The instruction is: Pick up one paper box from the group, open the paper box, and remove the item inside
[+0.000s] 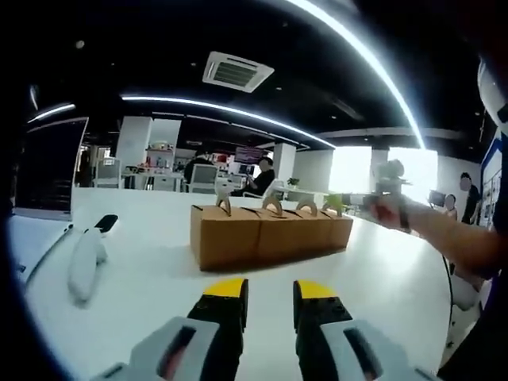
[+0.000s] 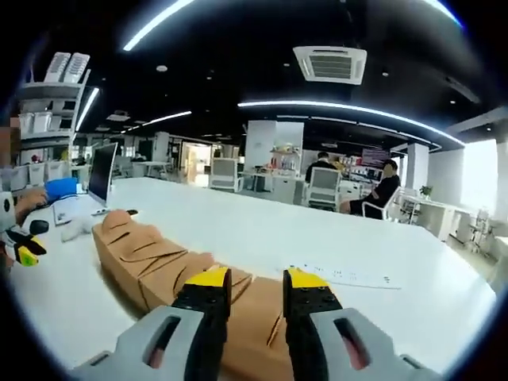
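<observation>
Paper boxes (image 1: 270,232), four brown ones in a row, sit on the white table (image 1: 143,286) in an open office with ceiling light strips. Left gripper (image 1: 270,292) hovers short of them, jaws apart, empty. Right gripper (image 2: 256,290) hangs over the row, jaws apart too.

Matt brown cardboard paper boxes (image 1: 270,232) sit on a smooth, glossy white table (image 1: 143,298).
</observation>
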### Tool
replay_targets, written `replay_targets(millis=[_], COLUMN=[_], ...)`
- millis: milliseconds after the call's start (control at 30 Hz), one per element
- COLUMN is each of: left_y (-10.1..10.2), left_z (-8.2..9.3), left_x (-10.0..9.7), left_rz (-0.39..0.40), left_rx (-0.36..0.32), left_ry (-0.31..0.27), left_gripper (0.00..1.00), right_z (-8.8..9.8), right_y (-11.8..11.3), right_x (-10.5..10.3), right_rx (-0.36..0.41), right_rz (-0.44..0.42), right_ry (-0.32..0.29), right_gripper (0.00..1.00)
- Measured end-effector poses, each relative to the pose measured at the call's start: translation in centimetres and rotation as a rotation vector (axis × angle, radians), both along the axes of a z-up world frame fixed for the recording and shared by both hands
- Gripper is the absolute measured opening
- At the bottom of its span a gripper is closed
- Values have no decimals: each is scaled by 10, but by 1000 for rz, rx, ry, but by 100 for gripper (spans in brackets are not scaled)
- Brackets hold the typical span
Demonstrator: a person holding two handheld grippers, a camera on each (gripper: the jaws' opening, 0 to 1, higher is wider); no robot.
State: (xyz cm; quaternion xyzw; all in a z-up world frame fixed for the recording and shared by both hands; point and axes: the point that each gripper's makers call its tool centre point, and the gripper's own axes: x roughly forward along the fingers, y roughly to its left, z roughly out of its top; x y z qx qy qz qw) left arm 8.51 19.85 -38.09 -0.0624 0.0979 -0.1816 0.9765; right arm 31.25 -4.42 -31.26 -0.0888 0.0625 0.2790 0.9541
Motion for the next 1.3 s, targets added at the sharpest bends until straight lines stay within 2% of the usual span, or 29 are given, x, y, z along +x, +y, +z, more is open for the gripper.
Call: replay_targets(millis=[67, 167, 400, 433, 500, 533, 667, 1000, 1067, 1300], left_y=[1, 3, 2, 2, 0, 0, -1, 5, 6, 6], left_z=[-1, -1, 0, 1, 2, 1, -1, 1, -1, -2], left_x=[0, -1, 3, 3, 3, 4, 3, -2, -4, -5], left_rz=[1, 1, 2, -1, -6, -7, -10, 6, 10, 7], left_rx=[-1, -1, -6, -8, -9, -9, -9, -10, 10, 0], left_ry=[3, 2, -2, -6, -8, -6, 1, -6, -5, -1], left_gripper=[25, 25, 25, 25, 25, 25, 25, 25, 25, 25], right_z=[1, -1, -29, -32, -32, -32, -29, -27, -26, -23], right_y=[-5, -17, -26, -26, -32, -33, -40, -39, -39, -42], right_x=[4, 11, 21, 21, 22, 22, 24, 22, 22, 19], right_rx=[-20, 8, 6, 3, 11, 24, 40, 64, 73, 64], right_rz=[-26, -71, -115, -119, -152, -155, -192, -207, -212, -212], right_ry=[-12, 1, 85, 91, 97, 101, 95, 88, 88, 78], right_gripper=[27, 27, 26, 22, 6, 3, 3, 3, 3, 3])
